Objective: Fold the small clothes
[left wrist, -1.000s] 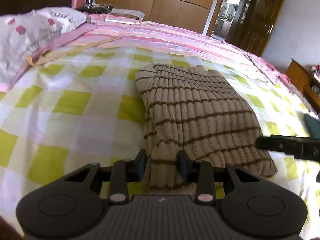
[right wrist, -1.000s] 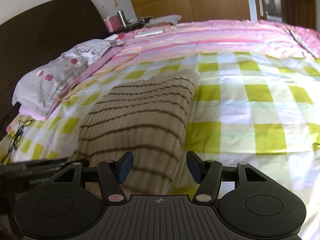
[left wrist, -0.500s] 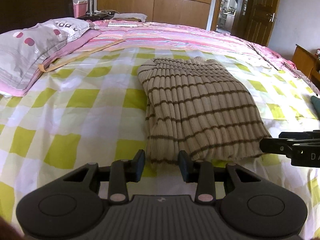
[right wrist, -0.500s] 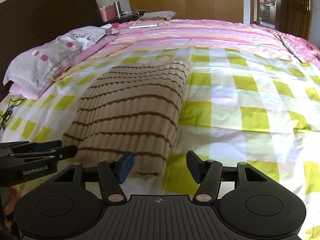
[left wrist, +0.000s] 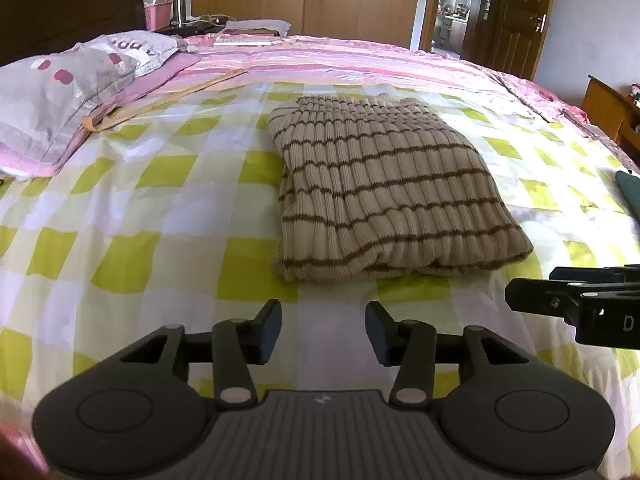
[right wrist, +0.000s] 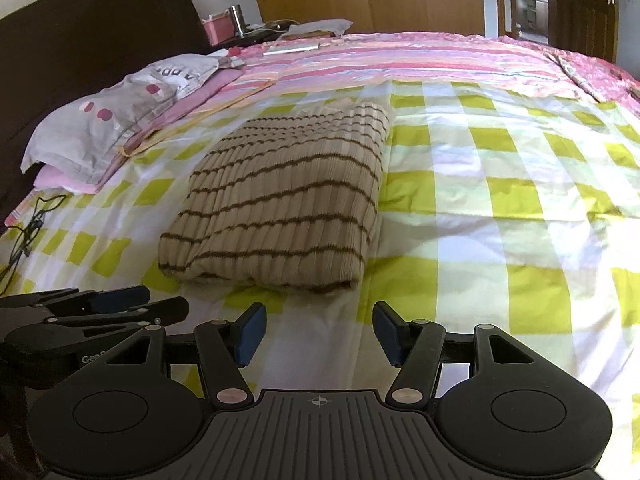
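Left wrist view: my left gripper (left wrist: 323, 330) sits low in the frame over bare checked sheet (left wrist: 160, 208), its jaws opening with nothing between them. The folded striped sweater (left wrist: 384, 196) lies in the middle of the frame, just beyond the fingertips and apart from them. My right gripper (right wrist: 318, 334), low in its own view, stands open and empty too, the sweater up and left of centre there. The fold looks finished to me. The risk I see is a careless pass: either finger catching the near thick edge would drag the top layer and spoil the stack. The loose sheet could also bunch and tug the sweater. A pillow (left wrist: 68, 92) lies upper left, well clear.
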Demonstrator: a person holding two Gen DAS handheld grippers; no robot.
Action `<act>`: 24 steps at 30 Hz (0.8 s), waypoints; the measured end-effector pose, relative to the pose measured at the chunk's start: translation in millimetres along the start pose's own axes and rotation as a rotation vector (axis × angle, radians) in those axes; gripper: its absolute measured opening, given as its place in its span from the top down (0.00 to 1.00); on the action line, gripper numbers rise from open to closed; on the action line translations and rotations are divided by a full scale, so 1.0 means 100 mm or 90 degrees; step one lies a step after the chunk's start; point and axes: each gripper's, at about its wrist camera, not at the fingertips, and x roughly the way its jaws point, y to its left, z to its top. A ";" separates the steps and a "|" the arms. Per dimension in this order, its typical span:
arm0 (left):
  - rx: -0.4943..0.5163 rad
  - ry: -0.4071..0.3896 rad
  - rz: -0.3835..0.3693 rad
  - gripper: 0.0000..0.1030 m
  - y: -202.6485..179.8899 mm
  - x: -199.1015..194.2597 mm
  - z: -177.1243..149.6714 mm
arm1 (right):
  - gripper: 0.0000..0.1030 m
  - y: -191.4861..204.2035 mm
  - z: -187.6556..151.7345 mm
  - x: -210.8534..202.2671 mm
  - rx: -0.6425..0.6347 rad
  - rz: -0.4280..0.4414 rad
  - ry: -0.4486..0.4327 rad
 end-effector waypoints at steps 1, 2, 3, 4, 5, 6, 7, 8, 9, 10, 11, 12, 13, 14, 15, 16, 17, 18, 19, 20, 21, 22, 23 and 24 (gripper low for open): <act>-0.002 0.003 0.000 0.45 0.00 -0.01 -0.01 | 0.43 0.00 -0.02 -0.02 0.003 0.000 -0.001; -0.004 0.004 -0.001 0.45 0.00 -0.02 -0.03 | 0.43 0.00 -0.04 -0.03 0.004 0.000 -0.002; -0.005 0.005 -0.001 0.43 -0.01 -0.03 -0.05 | 0.43 0.01 -0.06 -0.05 0.006 -0.001 -0.003; -0.006 0.005 -0.001 0.40 -0.01 -0.04 -0.06 | 0.43 0.01 -0.08 -0.07 0.007 0.000 -0.005; -0.005 0.006 0.000 0.39 -0.02 -0.05 -0.08 | 0.43 0.02 -0.10 -0.08 0.008 0.001 -0.007; -0.003 0.006 0.001 0.37 -0.03 -0.06 -0.10 | 0.43 0.02 -0.13 -0.10 0.008 0.000 -0.008; 0.000 0.006 0.002 0.35 -0.05 -0.07 -0.11 | 0.43 0.03 -0.14 -0.11 0.009 0.000 -0.009; 0.004 0.005 0.003 0.35 -0.07 -0.08 -0.13 | 0.43 0.03 -0.16 -0.13 0.010 0.000 -0.009; 0.007 0.003 0.004 0.33 -0.08 -0.09 -0.14 | 0.43 0.04 -0.18 -0.13 0.011 -0.001 -0.009; 0.009 0.002 0.005 0.32 -0.10 -0.11 -0.15 | 0.43 0.04 -0.20 -0.15 0.011 -0.001 -0.009; 0.011 0.000 0.006 0.31 -0.11 -0.12 -0.16 | 0.43 0.05 -0.22 -0.15 0.011 -0.003 -0.009; 0.012 -0.001 0.006 0.30 -0.12 -0.14 -0.17 | 0.43 0.05 -0.23 -0.16 0.010 -0.005 -0.009; 0.012 -0.002 0.006 0.28 -0.13 -0.15 -0.18 | 0.43 0.05 -0.26 -0.17 0.010 -0.007 -0.009; 0.013 -0.003 0.006 0.27 -0.14 -0.16 -0.19 | 0.43 0.05 -0.28 -0.18 0.010 -0.009 -0.009; 0.014 -0.004 0.006 0.25 -0.15 -0.18 -0.20 | 0.43 0.05 -0.30 -0.19 0.010 -0.011 -0.010; 0.017 -0.006 0.006 0.23 -0.16 -0.19 -0.21 | 0.43 0.05 -0.32 -0.19 0.011 -0.014 -0.010; 0.021 -0.009 0.007 0.21 -0.18 -0.21 -0.23 | 0.43 0.05 -0.35 -0.20 0.010 -0.017 -0.010; 0.026 -0.011 0.009 0.19 -0.20 -0.22 -0.24 | 0.43 0.06 -0.38 -0.21 0.009 -0.021 -0.011; 0.031 -0.012 0.012 0.17 -0.22 -0.24 -0.25 | 0.43 0.06 -0.40 -0.22 0.008 -0.023 -0.012; 0.036 -0.014 0.014 0.17 -0.24 -0.25 -0.26 | 0.43 0.06 -0.42 -0.23 0.007 -0.025 -0.013; 0.038 -0.015 0.015 0.16 -0.25 -0.27 -0.27 | 0.43 0.06 -0.44 -0.23 0.006 -0.027 -0.013; 0.039 -0.016 0.014 0.15 -0.26 -0.28 -0.28 | 0.43 0.06 -0.46 -0.24 0.007 -0.029 -0.014; 0.038 -0.016 0.012 0.15 -0.27 -0.29 -0.29 | 0.43 0.05 -0.48 -0.25 0.008 -0.030 -0.015; 0.037 -0.015 0.010 0.14 -0.27 -0.30 -0.30 | 0.43 0.04 -0.49 -0.26 0.012 -0.031 -0.016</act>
